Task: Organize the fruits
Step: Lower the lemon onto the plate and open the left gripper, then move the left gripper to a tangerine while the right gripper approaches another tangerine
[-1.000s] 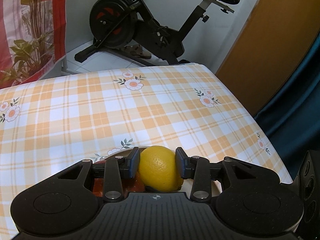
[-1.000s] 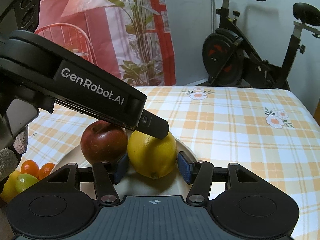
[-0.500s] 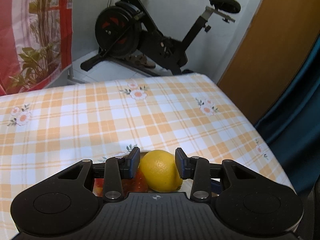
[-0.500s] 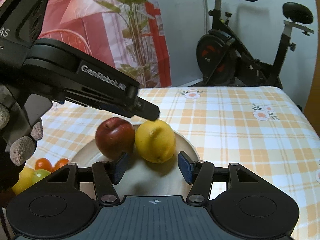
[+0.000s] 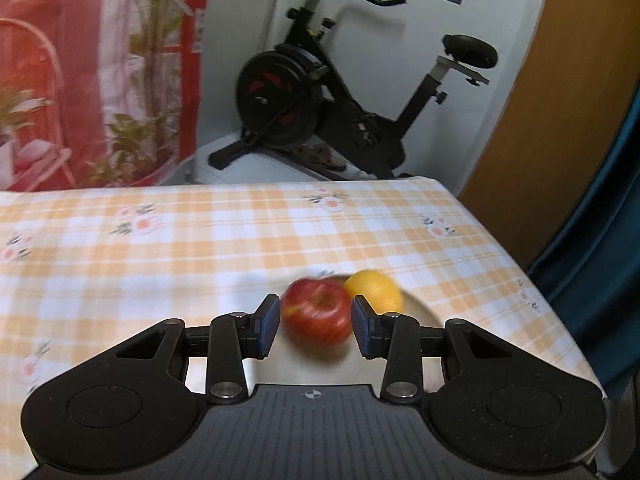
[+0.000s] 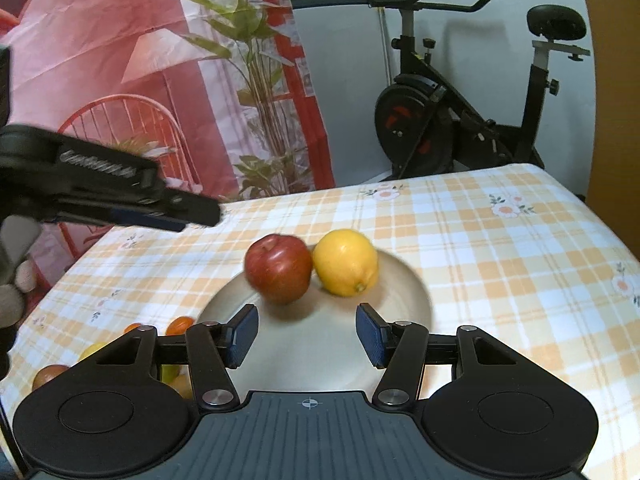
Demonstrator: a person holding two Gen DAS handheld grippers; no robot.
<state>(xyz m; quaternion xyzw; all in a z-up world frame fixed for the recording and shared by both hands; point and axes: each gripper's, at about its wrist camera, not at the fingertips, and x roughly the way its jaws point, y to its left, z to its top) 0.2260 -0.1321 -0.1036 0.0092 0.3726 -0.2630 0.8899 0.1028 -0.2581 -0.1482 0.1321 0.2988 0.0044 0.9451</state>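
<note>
A checked tablecloth point(image 6: 500, 272) covers the table. On it sits a pale plate point(image 6: 408, 300) holding a red apple point(image 6: 279, 274) and a lemon point(image 6: 346, 262), touching. Small fruits point(image 6: 176, 326), perhaps tomatoes, lie beside the plate's left rim. The left gripper point(image 5: 314, 320) and right gripper point(image 6: 306, 330) are both released, holding nothing.
</note>
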